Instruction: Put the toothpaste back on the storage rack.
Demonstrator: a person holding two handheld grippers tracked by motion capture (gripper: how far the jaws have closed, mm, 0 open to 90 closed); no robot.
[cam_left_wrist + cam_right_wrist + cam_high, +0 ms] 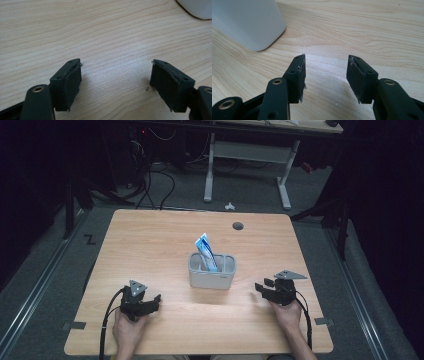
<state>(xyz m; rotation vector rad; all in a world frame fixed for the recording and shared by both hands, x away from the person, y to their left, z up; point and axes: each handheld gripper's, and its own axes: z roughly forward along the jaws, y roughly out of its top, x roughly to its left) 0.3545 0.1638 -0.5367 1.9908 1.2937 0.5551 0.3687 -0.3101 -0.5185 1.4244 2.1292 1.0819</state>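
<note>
Blue-and-white toothpaste tube [206,251], standing tilted in the left compartment of a grey two-compartment plastic holder [212,278] at mid light-wood surface [150,240]; left tongs [152,301] and right tongs [261,288] both spread apart, empty, flanking the holder well clear; placement apparently done, nothing visibly left.

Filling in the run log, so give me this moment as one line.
left gripper: open, empty, on table | right gripper: open, empty | toothpaste tube: upright in left compartment of grey holder | holder: between grippers, untouched
</note>
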